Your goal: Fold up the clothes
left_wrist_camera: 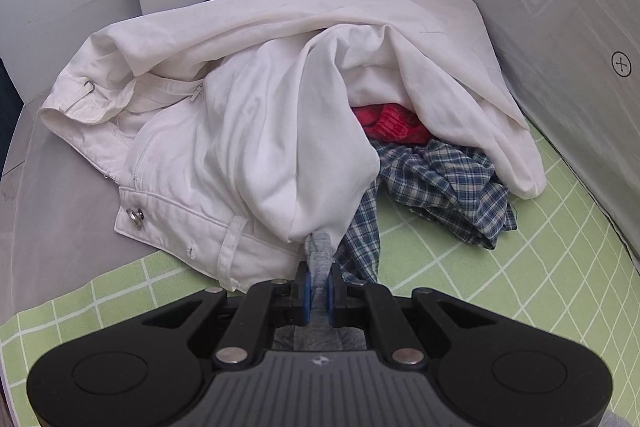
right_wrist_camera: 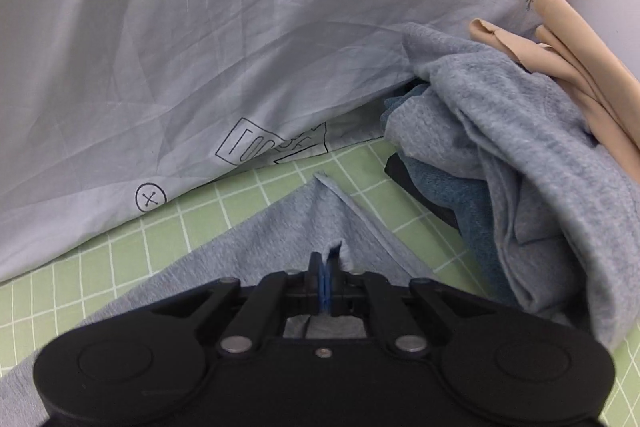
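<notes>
My left gripper (left_wrist_camera: 319,281) is shut on a bunched strip of grey cloth (left_wrist_camera: 319,251) that runs forward under a heap of laundry. The heap holds white trousers (left_wrist_camera: 168,163), a white garment (left_wrist_camera: 304,75), a red piece (left_wrist_camera: 390,123) and a blue checked shirt (left_wrist_camera: 440,187). In the right wrist view my right gripper (right_wrist_camera: 325,281) is shut on an edge of a light grey-blue garment (right_wrist_camera: 280,227) that lies flat on the green grid mat (right_wrist_camera: 160,247), its corner pointing away from me.
A pale sheet-covered wall (right_wrist_camera: 200,47) with printed marks rises behind the mat. At the right a pile of grey-blue fleece (right_wrist_camera: 540,155), a darker blue cloth (right_wrist_camera: 448,187) and beige fabric (right_wrist_camera: 580,75) sits. Grey board walls (left_wrist_camera: 580,27) enclose the laundry heap.
</notes>
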Motion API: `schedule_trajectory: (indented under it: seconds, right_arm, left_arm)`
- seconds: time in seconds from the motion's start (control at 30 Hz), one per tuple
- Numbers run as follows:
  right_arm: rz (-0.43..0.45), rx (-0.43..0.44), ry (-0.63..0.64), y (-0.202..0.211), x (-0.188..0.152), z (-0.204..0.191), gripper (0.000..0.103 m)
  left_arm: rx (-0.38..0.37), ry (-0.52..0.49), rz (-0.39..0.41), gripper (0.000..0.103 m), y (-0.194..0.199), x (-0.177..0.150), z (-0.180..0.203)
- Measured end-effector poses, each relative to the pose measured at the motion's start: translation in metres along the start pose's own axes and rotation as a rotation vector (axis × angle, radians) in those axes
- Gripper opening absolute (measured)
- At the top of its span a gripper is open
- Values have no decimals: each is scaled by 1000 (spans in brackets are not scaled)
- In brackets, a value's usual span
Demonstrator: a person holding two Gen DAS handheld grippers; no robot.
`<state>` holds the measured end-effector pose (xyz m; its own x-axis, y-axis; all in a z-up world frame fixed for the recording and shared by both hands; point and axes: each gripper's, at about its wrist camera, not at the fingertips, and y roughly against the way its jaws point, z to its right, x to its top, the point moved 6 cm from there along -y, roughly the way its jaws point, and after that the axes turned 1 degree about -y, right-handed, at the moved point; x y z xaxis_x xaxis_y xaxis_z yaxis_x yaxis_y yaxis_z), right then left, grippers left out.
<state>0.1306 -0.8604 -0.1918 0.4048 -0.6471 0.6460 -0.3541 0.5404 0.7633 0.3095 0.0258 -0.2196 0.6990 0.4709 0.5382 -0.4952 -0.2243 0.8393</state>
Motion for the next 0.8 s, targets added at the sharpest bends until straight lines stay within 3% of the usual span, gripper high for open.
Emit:
schedule_trajectory:
  seconds: [0.17,0.23,0.3,0.33,0.37,0.47,0.6,0.73,0.8]
  right_arm:
    - [38,27,-128,-8,22,1,2]
    - [29,31,-80,0,8,-11,7]
    - [19,35,-31,8,-6,-23,24]
    - [15,37,-7,12,-13,-29,40]
    - [10,39,17,16,-20,-35,48]
    - [-3,46,89,28,-41,-53,48]
    - [-15,171,112,71,-82,-93,48]
    - [-121,306,94,102,-123,-132,48]
    - [-174,299,60,109,-141,-143,48]
  left_arm:
    - [0,-19,11,15,-1,2,5]
    - [-2,-42,17,18,-1,0,9]
    - [-17,-68,13,26,3,-3,12]
    - [-28,-72,8,32,7,-5,14]
    - [-43,-68,0,33,11,-7,14]
    - [-80,-53,-29,36,23,-16,15]
    - [-105,-48,-77,45,39,-32,24]
    - [-152,-73,-127,48,47,-47,45]
    - [-169,-85,-146,50,48,-52,56]
